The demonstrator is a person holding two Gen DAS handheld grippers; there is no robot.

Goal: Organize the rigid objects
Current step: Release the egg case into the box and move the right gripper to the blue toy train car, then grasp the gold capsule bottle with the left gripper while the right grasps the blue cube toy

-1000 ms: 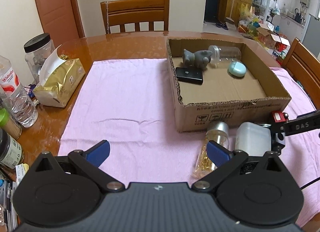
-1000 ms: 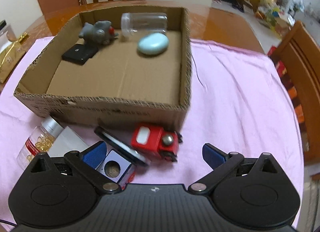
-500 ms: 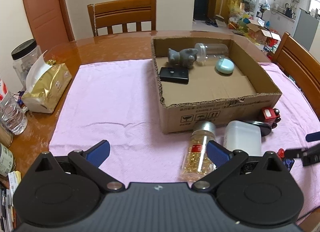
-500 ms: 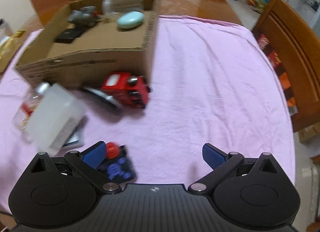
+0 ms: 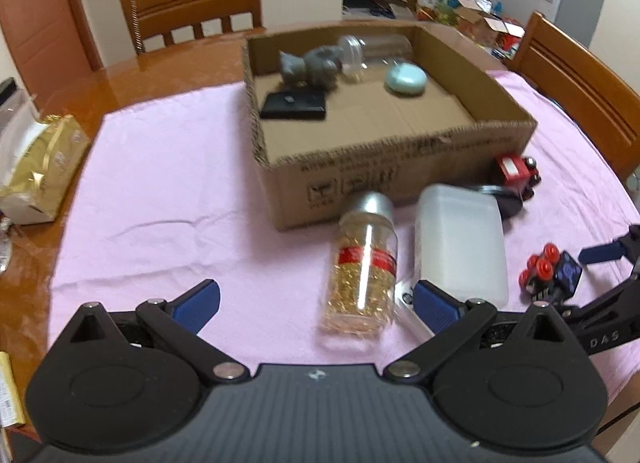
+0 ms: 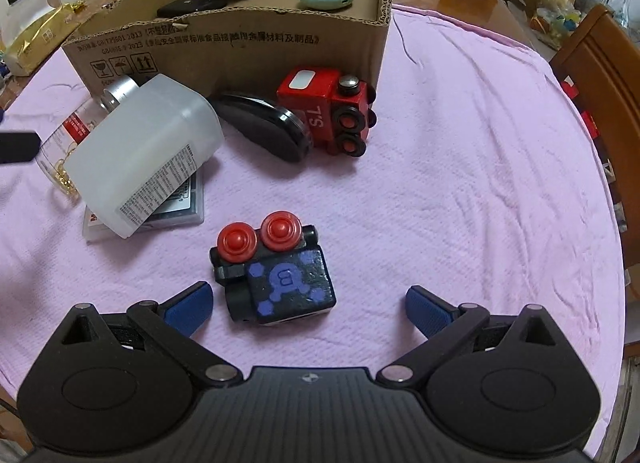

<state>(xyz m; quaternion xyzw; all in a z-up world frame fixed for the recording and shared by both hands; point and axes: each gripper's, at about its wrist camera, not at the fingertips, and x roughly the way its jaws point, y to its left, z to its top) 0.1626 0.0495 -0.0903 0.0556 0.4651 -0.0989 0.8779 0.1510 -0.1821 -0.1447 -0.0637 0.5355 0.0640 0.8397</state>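
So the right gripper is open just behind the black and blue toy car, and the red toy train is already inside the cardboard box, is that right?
Not quite. The right gripper is indeed open just behind the black and blue toy car, but the red toy train is not inside the cardboard box. The right wrist view shows it on the pink cloth, outside the box's front wall.

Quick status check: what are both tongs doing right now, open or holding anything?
Left tongs: open, holding nothing.
Right tongs: open, holding nothing; black toy block lies between the fingers.
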